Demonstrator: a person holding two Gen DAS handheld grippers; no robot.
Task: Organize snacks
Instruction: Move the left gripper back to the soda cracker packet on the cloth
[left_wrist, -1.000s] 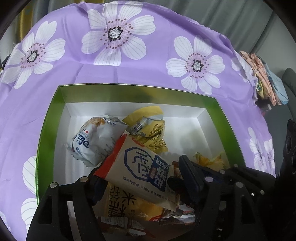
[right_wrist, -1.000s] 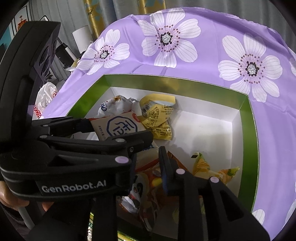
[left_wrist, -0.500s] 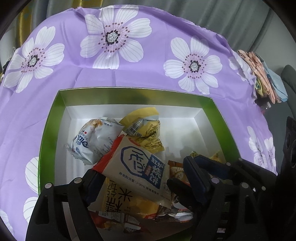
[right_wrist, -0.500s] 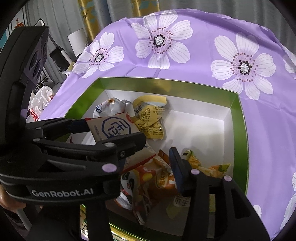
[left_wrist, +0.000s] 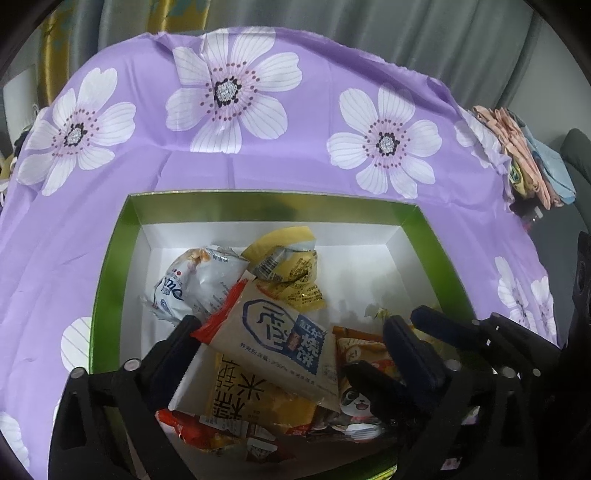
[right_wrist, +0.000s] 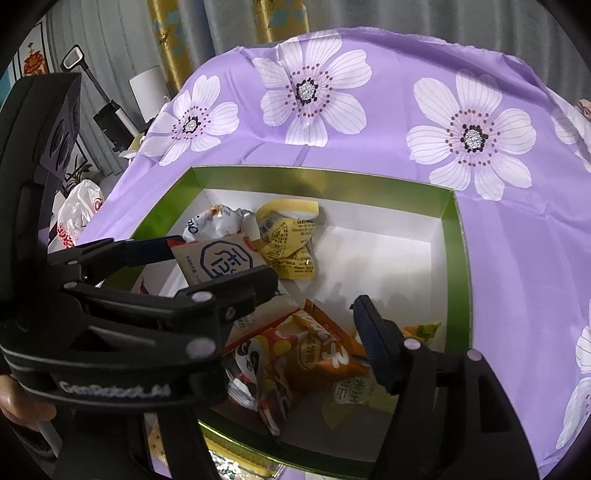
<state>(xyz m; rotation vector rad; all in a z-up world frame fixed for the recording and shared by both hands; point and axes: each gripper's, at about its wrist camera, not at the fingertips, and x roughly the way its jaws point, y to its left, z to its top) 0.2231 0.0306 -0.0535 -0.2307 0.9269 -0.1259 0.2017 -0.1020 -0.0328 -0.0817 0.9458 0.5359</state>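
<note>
Both grippers have spread their jaws since a second ago, and the beige packet (left_wrist: 280, 332) that sat pinched in the left gripper (left_wrist: 291, 343) now lies loose on the snack pile in the box (left_wrist: 110, 280). Its jaws are opening, wide apart either side of the packet, pads off it. Jaws of the right gripper (right_wrist: 317, 314) are opening too, over an orange packet (right_wrist: 325, 354) and a panda packet (right_wrist: 255, 369), gripping nothing.

This looks like the release step: snacks dropped in the box. Next, both tools should lift clear without snagging wrappers, then fetch whatever remains outside, which is not in view.

Crinkly, light packets crowd the box's near-left part: a white bag (left_wrist: 195, 280) and crumpled yellow wrapper (left_wrist: 291, 273) lie toward the far wall, leaving the far-right corner bare. Around the box spreads a purple flowered cloth (left_wrist: 295, 162).
</note>
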